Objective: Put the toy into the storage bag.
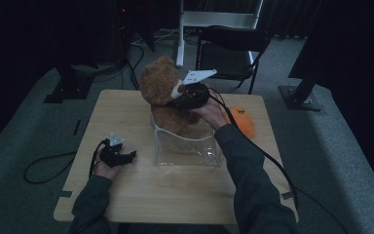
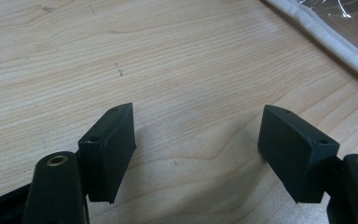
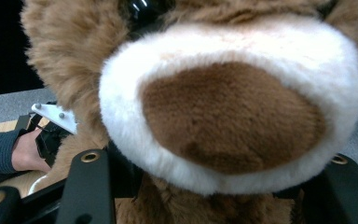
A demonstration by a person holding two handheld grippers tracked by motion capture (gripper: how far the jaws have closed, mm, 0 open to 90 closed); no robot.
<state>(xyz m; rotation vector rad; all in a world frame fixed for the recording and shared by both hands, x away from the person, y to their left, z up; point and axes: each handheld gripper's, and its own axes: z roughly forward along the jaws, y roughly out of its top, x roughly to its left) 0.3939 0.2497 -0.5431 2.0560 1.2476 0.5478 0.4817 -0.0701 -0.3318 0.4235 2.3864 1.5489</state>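
A brown teddy bear (image 1: 157,84) stands upright with its lower body inside a clear plastic bag (image 1: 187,148) at the middle of the wooden table (image 1: 175,195). My right gripper (image 1: 177,100) is shut on the bear at the neck, just under its white muzzle (image 3: 233,116); the black jaws sit on either side of the neck in the right gripper view (image 3: 214,198). At the table's left, my left gripper (image 1: 126,156) rests low over the wood, open, with nothing between its pads (image 2: 198,149). The bag's white rim (image 2: 326,37) lies just beyond it.
An orange soft toy (image 1: 242,122) lies on the table right of the bag. A black chair (image 1: 231,46) and a white stand are behind the table. Cables trail from both grippers over the table edges to the grey floor.
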